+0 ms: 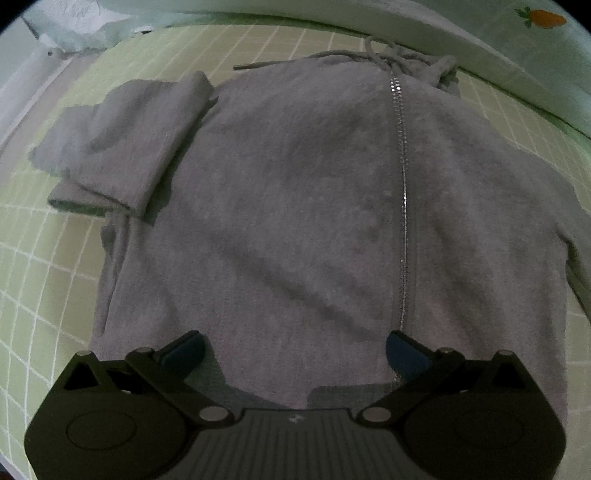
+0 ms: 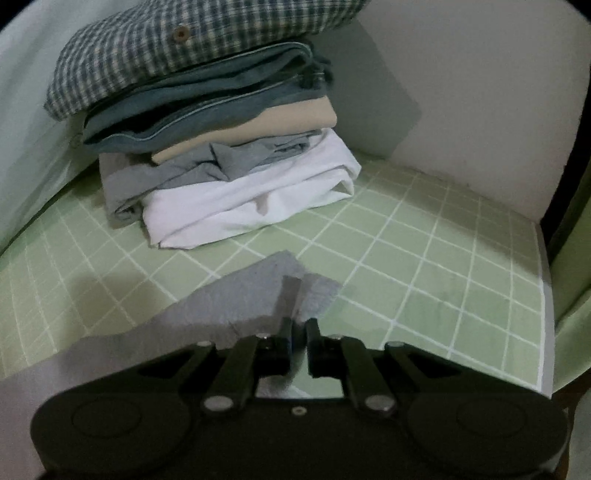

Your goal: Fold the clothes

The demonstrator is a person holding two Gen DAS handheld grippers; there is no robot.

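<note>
A grey zip-up hoodie lies flat, front up, on the green grid mat. Its zipper runs up to the drawstrings at the far end. One sleeve is folded over at the upper left. My left gripper is open and empty, hovering over the hem. My right gripper is shut on a grey sleeve end of the hoodie, held just above the mat.
A stack of folded clothes stands at the back of the mat, topped by a checked shirt, with a white garment at the bottom. A white cushion rises behind. A pale sheet with a carrot print borders the mat.
</note>
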